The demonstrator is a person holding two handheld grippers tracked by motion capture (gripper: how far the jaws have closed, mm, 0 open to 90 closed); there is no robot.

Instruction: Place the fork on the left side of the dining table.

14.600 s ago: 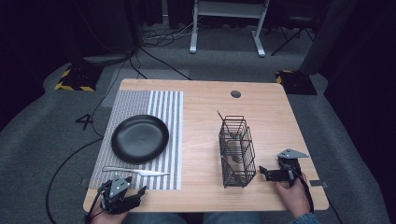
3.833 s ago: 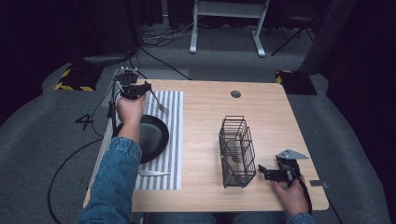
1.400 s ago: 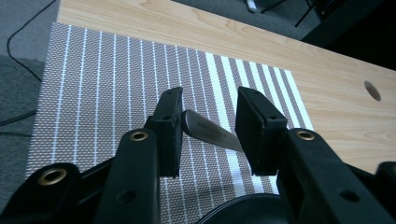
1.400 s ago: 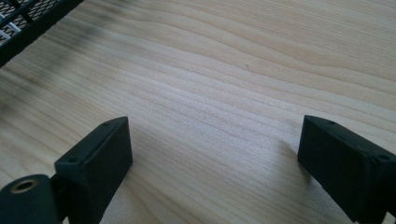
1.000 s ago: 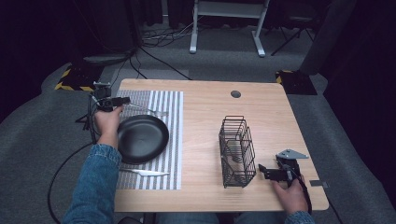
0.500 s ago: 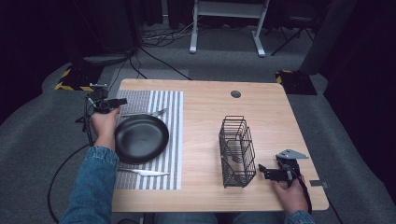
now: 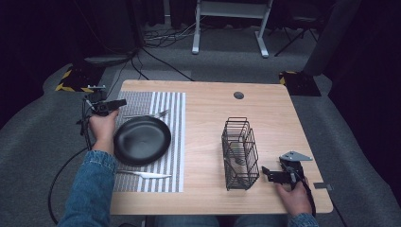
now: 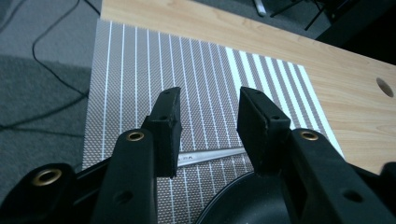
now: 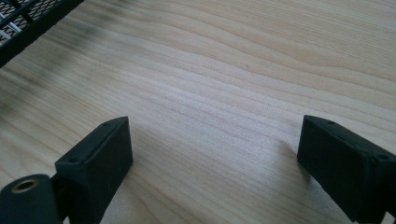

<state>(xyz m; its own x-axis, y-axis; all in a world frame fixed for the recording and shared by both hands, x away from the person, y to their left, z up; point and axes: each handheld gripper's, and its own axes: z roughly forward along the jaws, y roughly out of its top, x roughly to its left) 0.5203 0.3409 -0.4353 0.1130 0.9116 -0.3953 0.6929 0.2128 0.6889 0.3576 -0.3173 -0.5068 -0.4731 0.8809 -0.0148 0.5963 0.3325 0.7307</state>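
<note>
Just below half-open left claw [image 8: 208,123], nothing gripped: fork [image 8: 210,156] handle, on placemat [image 8: 140,79].

High view: light comes from above onto the surface [image 7: 265,113]; everything around the surface falls off to near black, and the floor there looks dim and grainy. The basket [image 7: 240,153] drops only a soft, short shadow on the surface. The plate [image 7: 142,140] shows a faint sheen, no hard glare. Left gripper view: the mat [image 8: 154,70] is sharp, the near jaws soft. Right gripper view: wood grain crisp mid-frame, the basket corner blurred, with diffuse shadows beside the jaws.
</note>
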